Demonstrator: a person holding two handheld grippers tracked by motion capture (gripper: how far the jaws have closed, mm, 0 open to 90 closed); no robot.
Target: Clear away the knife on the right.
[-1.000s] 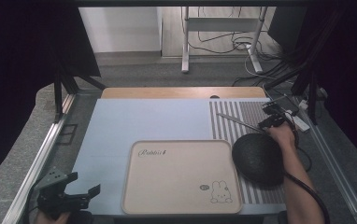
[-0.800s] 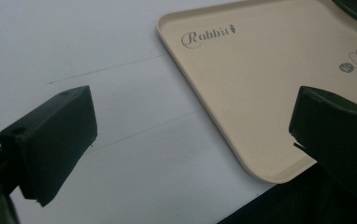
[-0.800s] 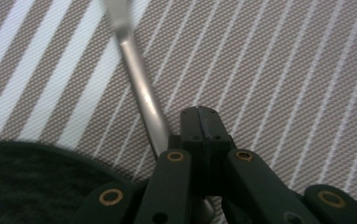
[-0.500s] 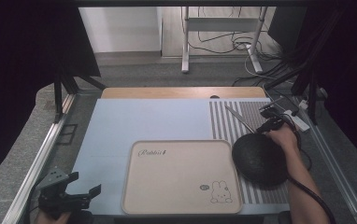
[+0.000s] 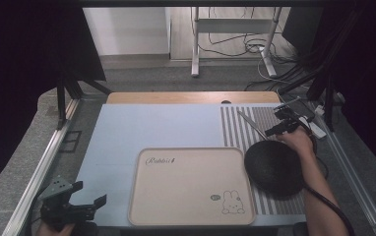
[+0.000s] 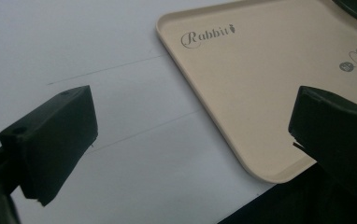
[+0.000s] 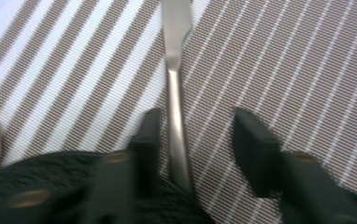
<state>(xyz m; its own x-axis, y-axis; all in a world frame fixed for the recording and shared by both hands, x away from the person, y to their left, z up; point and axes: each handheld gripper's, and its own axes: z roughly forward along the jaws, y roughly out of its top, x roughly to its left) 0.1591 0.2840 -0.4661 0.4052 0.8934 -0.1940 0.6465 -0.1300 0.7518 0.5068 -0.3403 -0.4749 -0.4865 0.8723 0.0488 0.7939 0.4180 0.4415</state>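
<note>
Right tongs (image 7: 193, 126) just opened, jaws apart astride the knife (image 7: 175, 88) on the striped mat (image 7: 284, 70) at the black plate's (image 5: 273, 168) twelve o'clock; left tongs (image 6: 190, 140) apart over the table (image 6: 97, 46).

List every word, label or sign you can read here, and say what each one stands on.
"Rabbit", in script with a small carrot mark after it: near one corner of the beige tray.
A small dark round badge beside the rabbit line drawing on the tray: too small to read.
No other text is legible.
</note>
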